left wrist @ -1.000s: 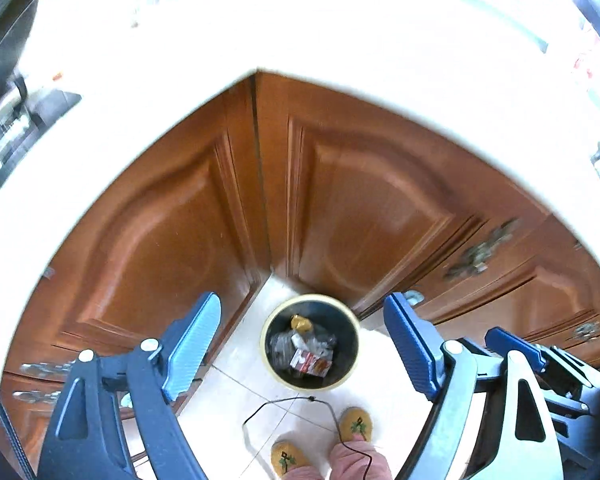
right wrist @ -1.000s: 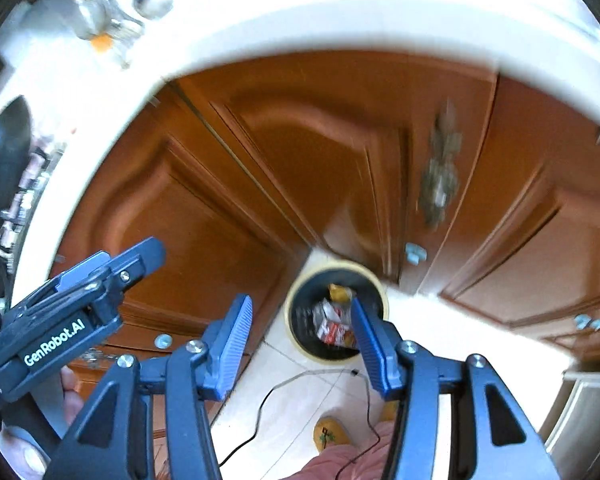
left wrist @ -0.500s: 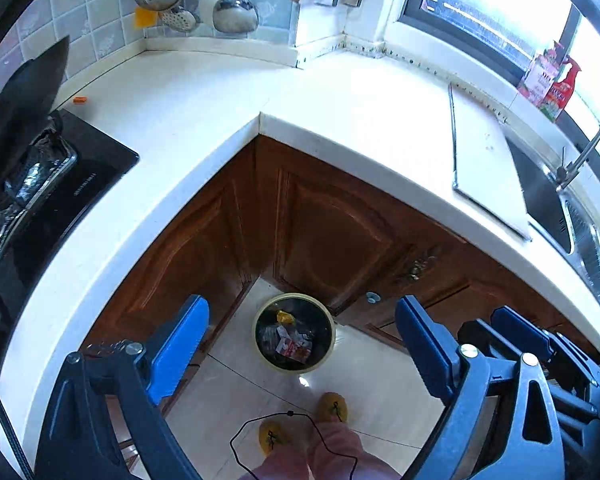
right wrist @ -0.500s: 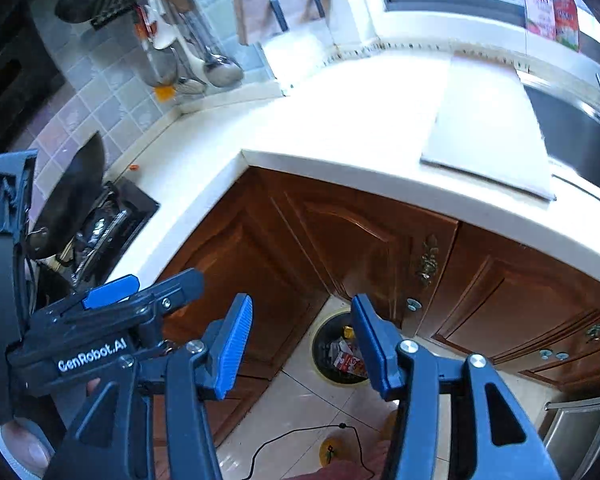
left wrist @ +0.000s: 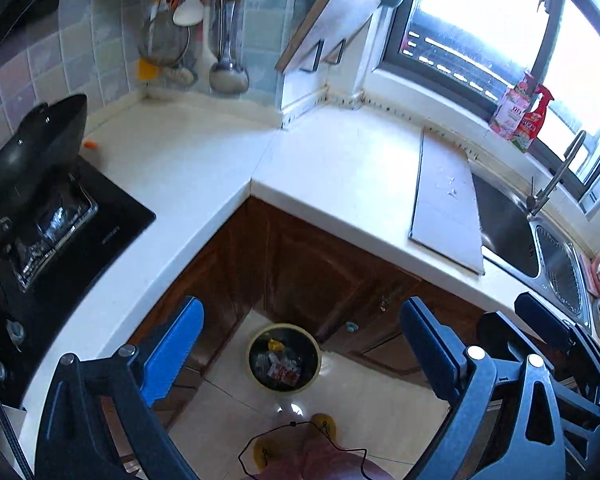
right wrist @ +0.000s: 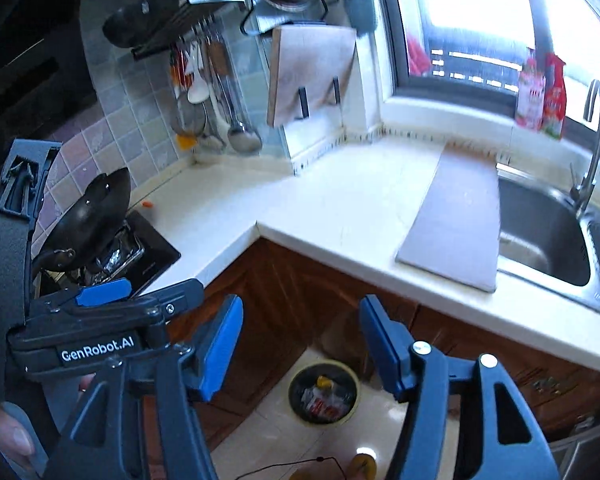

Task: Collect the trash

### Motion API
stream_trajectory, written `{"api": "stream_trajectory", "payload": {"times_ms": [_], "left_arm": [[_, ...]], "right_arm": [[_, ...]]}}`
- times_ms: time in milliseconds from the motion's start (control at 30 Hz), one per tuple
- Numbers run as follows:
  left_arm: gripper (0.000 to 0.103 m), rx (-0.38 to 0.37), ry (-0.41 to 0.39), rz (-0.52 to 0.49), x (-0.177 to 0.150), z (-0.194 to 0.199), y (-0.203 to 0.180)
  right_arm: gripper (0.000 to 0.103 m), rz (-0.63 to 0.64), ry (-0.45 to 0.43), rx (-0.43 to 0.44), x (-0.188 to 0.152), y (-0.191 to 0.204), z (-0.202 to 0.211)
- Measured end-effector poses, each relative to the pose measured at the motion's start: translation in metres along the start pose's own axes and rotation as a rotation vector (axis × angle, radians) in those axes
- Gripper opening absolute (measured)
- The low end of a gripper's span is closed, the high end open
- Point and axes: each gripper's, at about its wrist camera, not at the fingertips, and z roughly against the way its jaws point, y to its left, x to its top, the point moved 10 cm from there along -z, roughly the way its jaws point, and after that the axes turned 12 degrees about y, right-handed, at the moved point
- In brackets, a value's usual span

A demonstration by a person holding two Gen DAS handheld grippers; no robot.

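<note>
Against one second ago, both views sit higher: the cabinet doors that filled the frame give way to the white L-shaped countertop (left wrist: 204,168), and the trash bin (left wrist: 284,358) shrinks. One left gripper (left wrist: 300,344) and one right gripper (right wrist: 300,344), jaws opening wide, nothing between. One bin of wrappers on the floor below the counter corner; one wok (left wrist: 32,156) far left; one sink (right wrist: 540,232) right.
</note>
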Motion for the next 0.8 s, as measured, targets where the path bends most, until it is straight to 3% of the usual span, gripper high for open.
{"api": "stream_trajectory", "payload": {"times_ms": [233,433,567,800], "left_arm": [[0.1,0.032,-0.055,-0.026,0.013,0.032,-0.007],[0.102,0.038,-0.106,-0.035,0.024,0.065,-0.02],[0.102,0.039,-0.142,-0.035,0.03,0.084,-0.027],[0.102,0.081,-0.164,-0.021,0.037,0.092,-0.029]], "right_arm": [[0.063,0.013,-0.075,-0.039,0.017,-0.002,0.035],[0.067,-0.02,-0.11,-0.019,0.035,-0.005,0.066],[0.069,-0.073,-0.104,0.032,0.041,-0.005,0.076],[0.069,-0.073,-0.136,-0.002,0.046,-0.008,0.082]]}}
